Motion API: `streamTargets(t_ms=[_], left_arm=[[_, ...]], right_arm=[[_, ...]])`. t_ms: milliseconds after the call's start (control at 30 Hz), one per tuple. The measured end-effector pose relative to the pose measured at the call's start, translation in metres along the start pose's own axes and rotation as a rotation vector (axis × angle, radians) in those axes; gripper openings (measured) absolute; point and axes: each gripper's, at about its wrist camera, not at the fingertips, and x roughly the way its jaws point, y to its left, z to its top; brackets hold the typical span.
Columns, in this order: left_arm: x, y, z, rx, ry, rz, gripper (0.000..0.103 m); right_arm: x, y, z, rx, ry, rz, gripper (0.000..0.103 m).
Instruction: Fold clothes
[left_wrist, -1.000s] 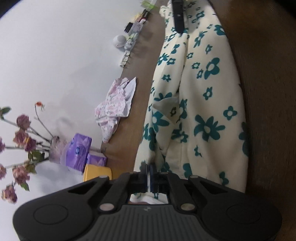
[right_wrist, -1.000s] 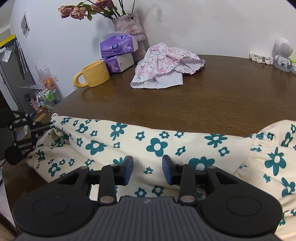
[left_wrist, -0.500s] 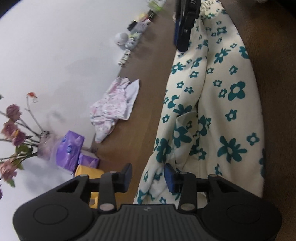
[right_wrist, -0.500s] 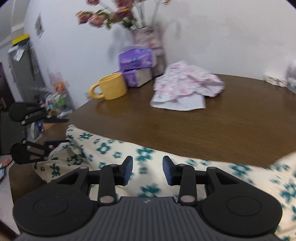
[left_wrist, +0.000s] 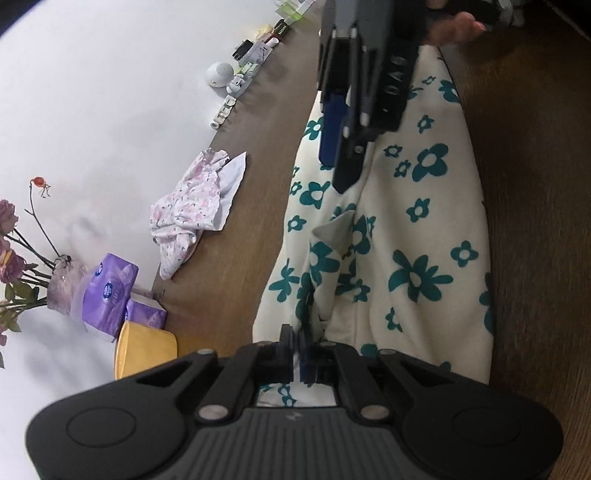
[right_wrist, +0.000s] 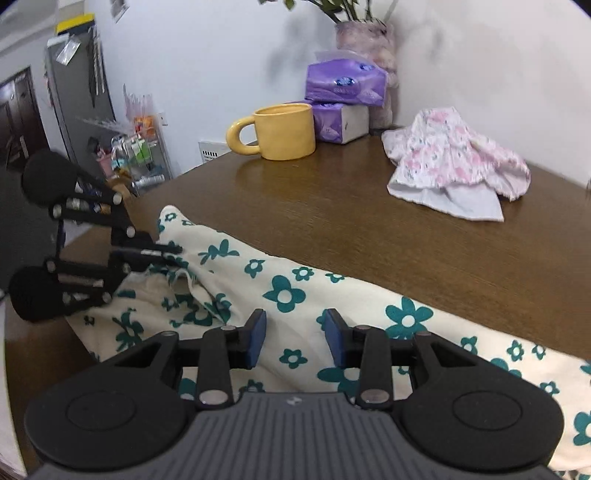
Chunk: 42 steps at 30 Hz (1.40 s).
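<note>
Your left claw (left_wrist: 296, 349) just re-closed, pinching the floral garment (left_wrist: 417, 258) hem again; right claw (right_wrist: 295, 338) slid closer, half-open and empty above the cloth, so fold can start.

"DAS" on right gripper (left_wrist: 338, 147)

I see the garment (right_wrist: 332, 291) lying along the table's (right_wrist: 369, 229) near edge; behind it sit a mug (right_wrist: 284, 131), tissue packs (right_wrist: 345, 83) and crumpled cloth (right_wrist: 458, 162).
</note>
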Motion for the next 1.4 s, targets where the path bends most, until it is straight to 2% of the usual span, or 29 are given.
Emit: streamTargets(t_ms=[67,100,133,200,300,400,500,533,600,667,733,867,1033,1133,1200,1233,1333,1400], left_arm=[[-0.003,0.01,-0.002,-0.059,0.001,-0.019,0.009],[-0.007,0.016,-0.005,-0.106,-0.002,-0.029,0.015],[-0.012,0.026,-0.008,-0.173,-0.009,-0.04,0.023],[-0.022,0.047,-0.016,-0.338,-0.048,-0.06,0.032],[-0.032,0.076,-0.025,-0.585,-0.111,-0.077,0.038],[-0.021,0.097,-0.025,-0.809,-0.115,-0.115,0.039],[0.002,0.106,-0.02,-0.964,-0.082,-0.21,0.035],[0.009,0.104,-0.02,-0.997,-0.056,-0.225,0.026],[0.022,0.099,-0.019,-1.058,0.0,-0.251,0.017],[0.028,0.091,-0.024,-1.086,0.03,-0.256,0.017],[0.032,0.081,-0.035,-1.126,0.026,-0.238,0.016],[0.025,0.071,-0.051,-1.182,-0.037,-0.207,0.015],[0.023,0.074,-0.06,-1.26,-0.047,-0.218,0.015],[0.014,0.076,-0.065,-1.32,-0.063,-0.168,0.014],[0.003,0.074,-0.067,-1.337,-0.113,-0.111,0.014],[-0.001,0.074,-0.066,-1.331,-0.127,-0.088,0.018],[-0.002,0.074,-0.065,-1.313,-0.069,-0.01,0.02],[0.005,0.074,-0.07,-1.335,-0.015,-0.009,0.02]], right_arm=[[-0.001,0.004,-0.002,-0.019,-0.004,-0.012,0.036],[-0.001,0.005,-0.003,-0.022,-0.006,-0.014,0.036],[-0.001,0.006,-0.004,-0.025,-0.008,-0.017,0.036],[-0.002,0.007,-0.005,-0.031,-0.013,-0.022,0.036],[-0.002,0.008,-0.006,-0.039,-0.018,-0.027,0.036],[-0.003,0.009,-0.007,-0.045,-0.02,-0.031,0.036],[-0.002,0.01,-0.007,-0.052,-0.024,-0.037,0.036],[-0.002,0.01,-0.008,-0.054,-0.026,-0.038,0.036],[-0.003,0.01,-0.009,-0.055,-0.03,-0.038,0.036],[-0.003,0.01,-0.01,-0.057,-0.034,-0.038,0.036],[-0.003,0.01,-0.01,-0.061,-0.036,-0.037,0.036],[-0.003,0.01,-0.011,-0.07,-0.041,-0.033,0.036],[-0.003,0.011,-0.013,-0.082,-0.049,-0.03,0.036],[-0.004,0.012,-0.014,-0.086,-0.053,-0.03,0.037],[-0.004,0.012,-0.014,-0.089,-0.056,-0.033,0.038],[-0.004,0.012,-0.014,-0.09,-0.056,-0.033,0.038],[-0.004,0.013,-0.015,-0.092,-0.058,-0.034,0.038],[-0.004,0.013,-0.015,-0.094,-0.059,-0.036,0.038]])
